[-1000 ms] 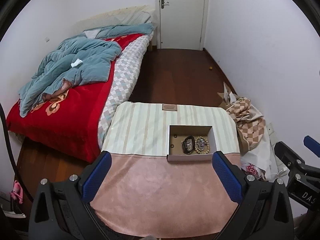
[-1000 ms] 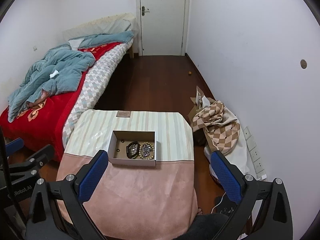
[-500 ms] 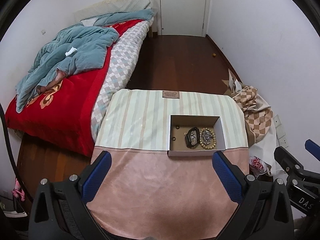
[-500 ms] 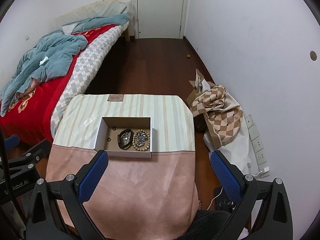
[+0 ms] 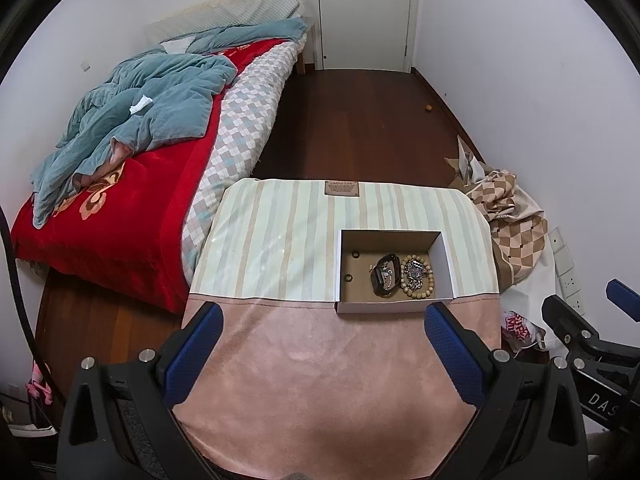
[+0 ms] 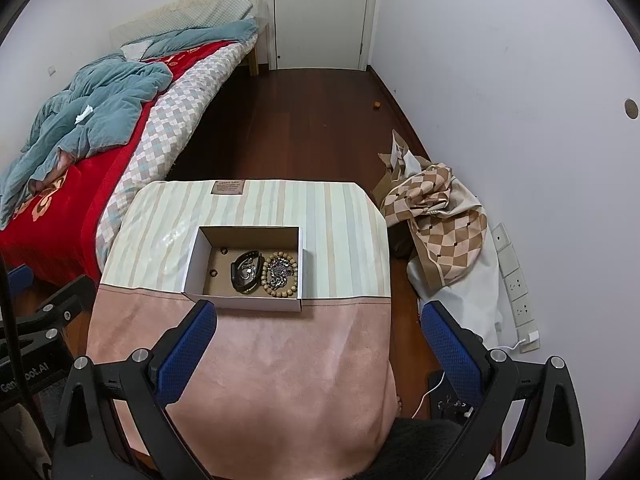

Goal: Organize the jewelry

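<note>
An open cardboard box (image 5: pixel 339 272) (image 6: pixel 192 260) stands on a small cloth-covered table (image 5: pixel 280 360) (image 6: pixel 280 360). Inside lie a black wristband (image 5: pixel 383 276) (image 6: pixel 244 272), a wooden bead bracelet (image 5: pixel 418 278) (image 6: pixel 280 274) with a tangled silver chain in its ring, and two small dark rings (image 5: pixel 349 278) (image 6: pixel 214 273). My left gripper (image 5: pixel 320 316) hovers open above the pink front part of the table, nearer than the box. My right gripper (image 6: pixel 320 312) is open too, held just short of the box's front wall. Neither holds anything.
A bed with a red blanket and a blue quilt (image 5: pixel 132 120) runs along the left. A checkered cloth heap (image 6: pixel 436 208) lies on the floor right of the table, by wall sockets (image 6: pixel 516 284). Dark wood floor leads to a white door (image 6: pixel 320 12).
Both grippers have tilted and moved forward over the table, so the box now sits closer and larger in both views. The jaws stayed open and the jewelry has not moved.
</note>
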A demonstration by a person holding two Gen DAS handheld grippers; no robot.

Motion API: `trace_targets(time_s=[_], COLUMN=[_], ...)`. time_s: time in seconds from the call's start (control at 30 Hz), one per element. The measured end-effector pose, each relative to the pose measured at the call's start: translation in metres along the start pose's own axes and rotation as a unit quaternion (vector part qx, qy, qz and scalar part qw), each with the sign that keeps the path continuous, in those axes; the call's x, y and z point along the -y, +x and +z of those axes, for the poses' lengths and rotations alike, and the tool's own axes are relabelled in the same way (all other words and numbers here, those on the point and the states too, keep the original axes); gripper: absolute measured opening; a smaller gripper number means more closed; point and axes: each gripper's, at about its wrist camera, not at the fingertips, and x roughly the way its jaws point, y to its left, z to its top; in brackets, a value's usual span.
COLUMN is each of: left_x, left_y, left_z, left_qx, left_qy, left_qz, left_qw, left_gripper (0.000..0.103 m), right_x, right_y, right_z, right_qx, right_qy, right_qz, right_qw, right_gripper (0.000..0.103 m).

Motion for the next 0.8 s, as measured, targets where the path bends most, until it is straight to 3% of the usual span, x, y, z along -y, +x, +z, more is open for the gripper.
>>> trace_targets(time_s=[0.8], left_x=[-0.0006], left_y=[-0.0061], left_z=[-0.0038], left_qx=[0.009], left_qy=[0.0], left_qz=[-0.003], left_qw=[0.9999], left_gripper=[0.103], right_x=[-0.0005], right_y=[-0.0048], right_z=[-0.0006], right_qx=[0.005], right_qy=[-0.001], right_qz=[-0.003], right_qw=[1.0], right_gripper=[0.103])
